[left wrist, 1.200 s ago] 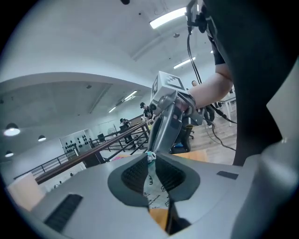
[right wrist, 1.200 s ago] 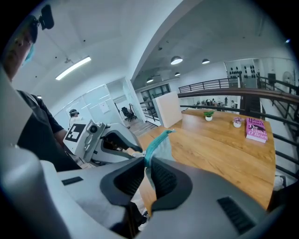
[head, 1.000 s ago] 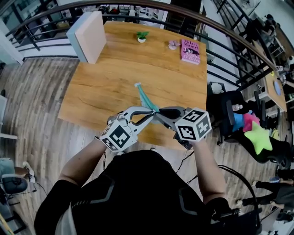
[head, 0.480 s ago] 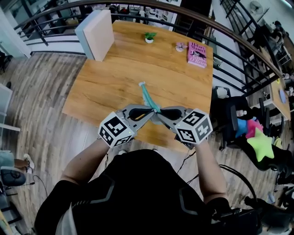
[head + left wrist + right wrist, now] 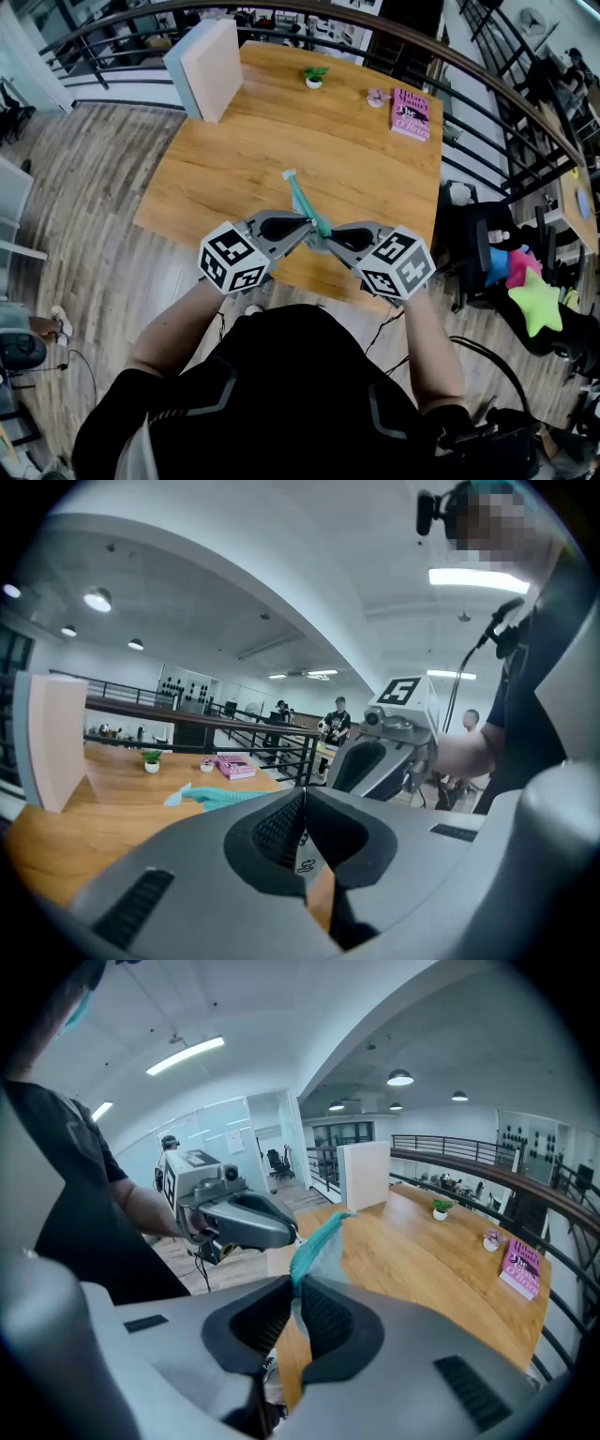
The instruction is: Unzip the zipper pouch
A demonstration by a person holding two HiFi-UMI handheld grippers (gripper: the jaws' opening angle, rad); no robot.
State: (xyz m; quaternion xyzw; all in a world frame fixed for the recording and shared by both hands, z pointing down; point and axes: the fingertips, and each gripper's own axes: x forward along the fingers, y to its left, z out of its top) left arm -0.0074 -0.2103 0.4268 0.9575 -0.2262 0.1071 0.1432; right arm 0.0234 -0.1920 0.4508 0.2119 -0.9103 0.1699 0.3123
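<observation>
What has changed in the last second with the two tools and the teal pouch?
The left tool has rolled about its own axis, so its marker cube shows other faces; its jaws are shut by the near end of the teal pouch. The right tool still grips the pouch, which still sticks out over the table. Neither tool has shifted much.

Only illegibly small print on the pink book [image 5: 411, 112] cover; no other readable text.
</observation>
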